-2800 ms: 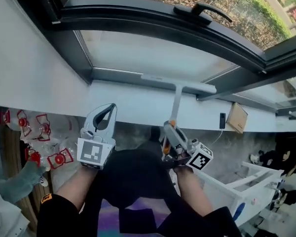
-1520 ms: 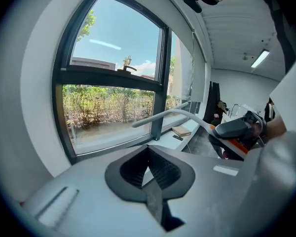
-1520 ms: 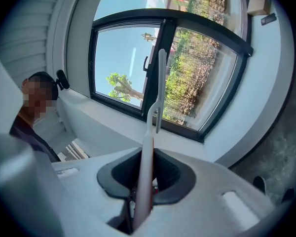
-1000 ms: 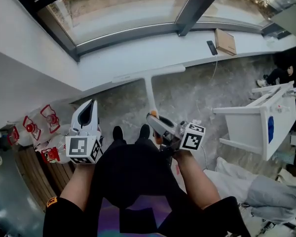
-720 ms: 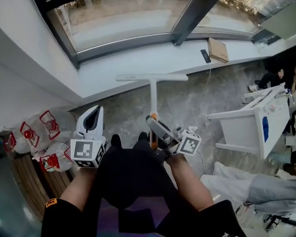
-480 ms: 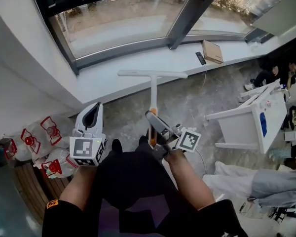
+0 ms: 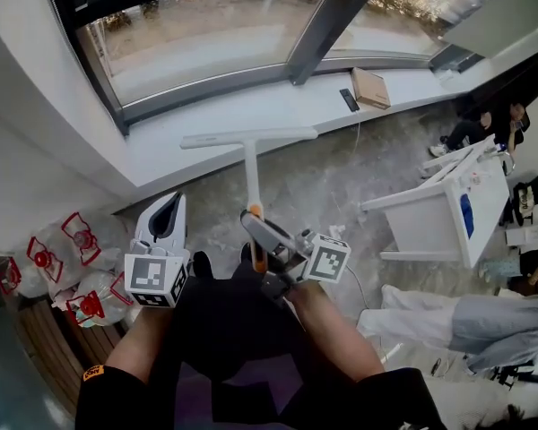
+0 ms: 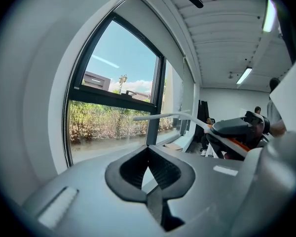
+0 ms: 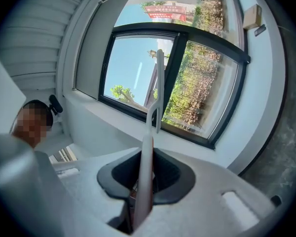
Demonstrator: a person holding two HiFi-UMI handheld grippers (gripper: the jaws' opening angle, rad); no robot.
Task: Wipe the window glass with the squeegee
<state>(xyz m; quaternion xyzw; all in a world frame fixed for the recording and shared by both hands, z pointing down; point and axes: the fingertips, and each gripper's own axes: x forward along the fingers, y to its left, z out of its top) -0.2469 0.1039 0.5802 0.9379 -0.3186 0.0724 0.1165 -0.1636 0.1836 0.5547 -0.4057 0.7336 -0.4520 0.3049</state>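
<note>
The squeegee point(image 7: 249, 138) has a white T-shaped head and a white shaft with an orange grip. My right gripper point(image 7: 257, 233) is shut on its handle point(image 9: 146, 177) and holds it over the floor, short of the white sill point(image 7: 224, 106). Its blade is clear of the window glass point(image 7: 197, 34). In the right gripper view the head point(image 9: 159, 83) stands edge-on against the pane point(image 9: 133, 73). My left gripper point(image 7: 168, 211) is level with it on the left, shut with nothing in it point(image 8: 148, 150). In the left gripper view the squeegee point(image 8: 170, 115) crosses in front of the window.
A cardboard box point(image 7: 369, 86) and a dark handset point(image 7: 349, 99) lie on the sill at the right. A white table point(image 7: 430, 209) stands to the right. Bags with red print point(image 7: 58, 271) sit at the left. People are at the far right point(image 7: 484, 124).
Since 2.8 s ago the squeegee has come away from the lower window frame and now hangs over the floor. The view has swung, and the left gripper has kept its place beside it.
</note>
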